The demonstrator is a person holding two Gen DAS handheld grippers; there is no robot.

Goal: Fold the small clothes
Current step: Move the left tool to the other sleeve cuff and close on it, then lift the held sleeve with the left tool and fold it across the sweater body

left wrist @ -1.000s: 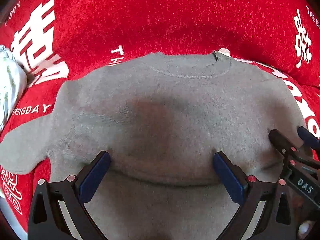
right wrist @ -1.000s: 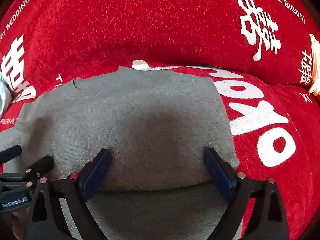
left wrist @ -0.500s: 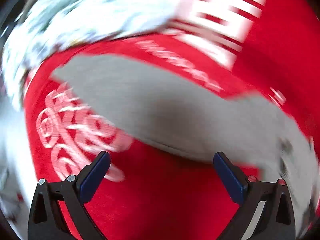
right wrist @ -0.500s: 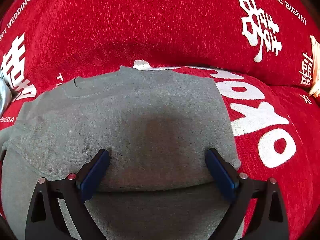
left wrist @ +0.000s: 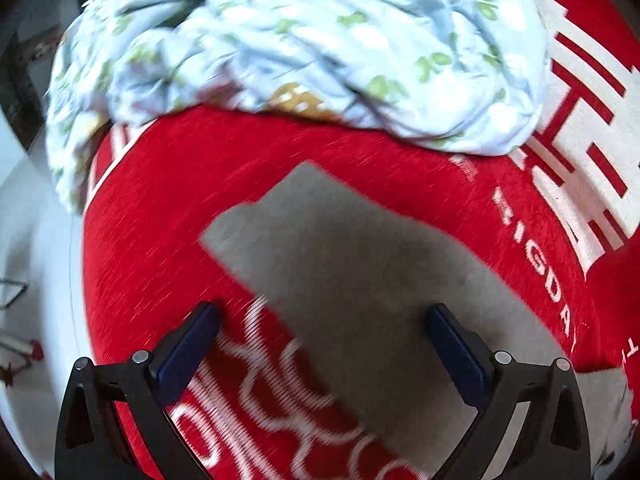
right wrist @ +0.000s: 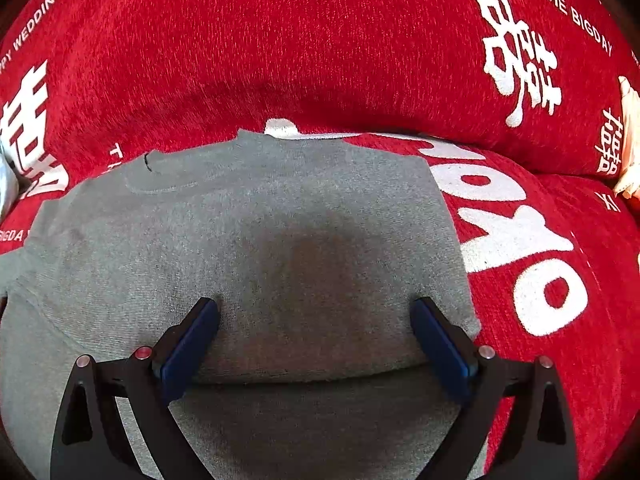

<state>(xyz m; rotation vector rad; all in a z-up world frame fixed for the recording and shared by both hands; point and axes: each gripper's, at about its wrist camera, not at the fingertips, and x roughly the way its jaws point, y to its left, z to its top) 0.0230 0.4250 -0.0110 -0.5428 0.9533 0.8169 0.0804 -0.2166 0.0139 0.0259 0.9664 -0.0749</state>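
Observation:
A small grey sweater (right wrist: pixel 256 232) lies flat on a red sofa cover, neckline away from me, with its lower part folded up under my right gripper. My right gripper (right wrist: pixel 316 332) is open and empty, hovering over the sweater's body. In the left wrist view, the sweater's left sleeve (left wrist: pixel 360 264) stretches out over the red cover. My left gripper (left wrist: pixel 324 344) is open and empty above that sleeve, its right pad (left wrist: pixel 456 352) over the cloth and its left pad over bare red cover.
A crumpled pale blue floral cloth (left wrist: pixel 300 52) is heaped at the sofa's left end. The red sofa cover (right wrist: pixel 320 40) with white lettering rises as a backrest behind the sweater. White floor (left wrist: pixel 36 240) lies beyond the sofa's left edge. A cream item (right wrist: pixel 628 140) sits at far right.
My left gripper has swung left from over the sweater's body to over its left sleeve, bringing the floral cloth into view. My right gripper has stayed over the sweater.

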